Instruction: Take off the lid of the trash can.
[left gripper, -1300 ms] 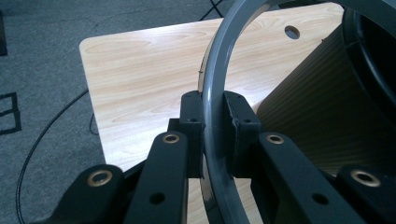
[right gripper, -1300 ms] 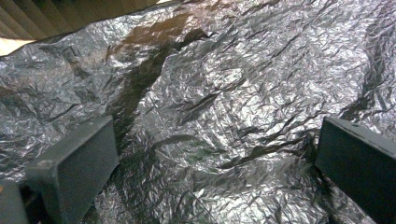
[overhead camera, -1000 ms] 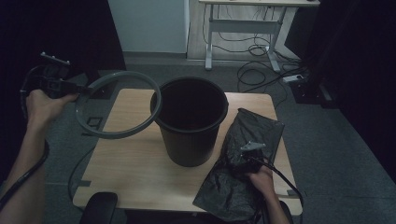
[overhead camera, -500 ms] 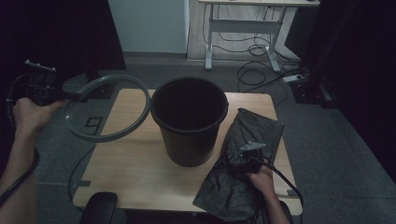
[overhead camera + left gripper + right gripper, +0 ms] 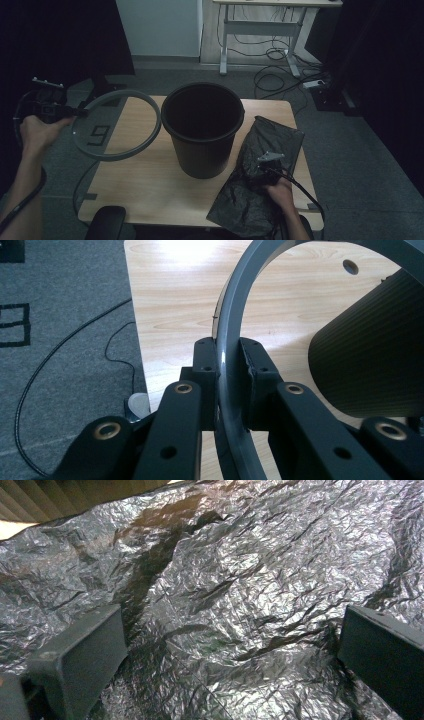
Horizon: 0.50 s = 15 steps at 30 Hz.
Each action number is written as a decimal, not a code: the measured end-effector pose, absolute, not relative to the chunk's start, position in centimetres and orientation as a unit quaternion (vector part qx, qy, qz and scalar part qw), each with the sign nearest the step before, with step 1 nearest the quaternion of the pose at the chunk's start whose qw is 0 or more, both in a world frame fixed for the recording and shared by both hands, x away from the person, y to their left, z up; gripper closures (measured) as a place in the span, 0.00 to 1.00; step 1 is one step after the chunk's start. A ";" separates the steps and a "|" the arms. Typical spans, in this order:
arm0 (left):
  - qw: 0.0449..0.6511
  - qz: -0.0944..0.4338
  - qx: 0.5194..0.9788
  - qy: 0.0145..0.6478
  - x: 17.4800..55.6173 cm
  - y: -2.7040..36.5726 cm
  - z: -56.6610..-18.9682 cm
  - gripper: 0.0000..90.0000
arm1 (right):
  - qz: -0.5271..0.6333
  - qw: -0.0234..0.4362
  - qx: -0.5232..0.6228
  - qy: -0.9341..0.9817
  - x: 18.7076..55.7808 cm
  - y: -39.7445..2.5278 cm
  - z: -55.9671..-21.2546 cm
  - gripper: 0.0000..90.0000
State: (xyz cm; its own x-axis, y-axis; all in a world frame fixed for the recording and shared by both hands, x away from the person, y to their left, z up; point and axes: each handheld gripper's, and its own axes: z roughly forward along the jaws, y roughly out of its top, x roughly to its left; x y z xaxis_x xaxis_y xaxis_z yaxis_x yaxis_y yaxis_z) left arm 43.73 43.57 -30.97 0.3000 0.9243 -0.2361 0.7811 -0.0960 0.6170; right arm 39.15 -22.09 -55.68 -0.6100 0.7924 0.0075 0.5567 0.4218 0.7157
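High view: left gripper (image 5: 80, 113) is holding ring (image 5: 120, 125) off left of bin (image 5: 202, 127), likely freeing the rim for bag (image 5: 260, 175), flat on table (image 5: 150, 170).

Left gripper view: jaws are pinching ring (image 5: 227, 365) between them.

Right gripper view: jaws are spreading wide over bag (image 5: 225, 605), apparently readying a grab.

grey ring (image 5: 118, 125) held tilted beside the bin; crumpled black bag (image 5: 260, 175) lies flat.
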 end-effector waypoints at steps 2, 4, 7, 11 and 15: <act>0.338 0.105 0.733 0.581 43.7 43.5 -31.3 0.87 | 0.350 0.168 0.408 0.826 39.2 -22.1 -55.7 0.00; 0.338 0.106 0.734 0.579 43.8 43.3 -32.1 0.87 | 0.350 0.168 0.408 0.826 39.2 -22.1 -55.7 0.00; 0.339 0.107 0.735 0.577 43.8 43.1 -33.1 0.87 | 0.350 0.168 0.409 0.826 39.1 -22.1 -55.7 0.00; 0.341 0.108 0.737 0.573 43.8 42.7 -34.4 0.87 | 0.349 0.168 0.407 0.827 39.2 -22.1 -55.7 0.00; 0.346 0.109 0.737 0.571 43.8 42.3 -35.6 0.87 | 0.349 0.168 0.408 0.827 39.2 -22.1 -55.7 0.00</act>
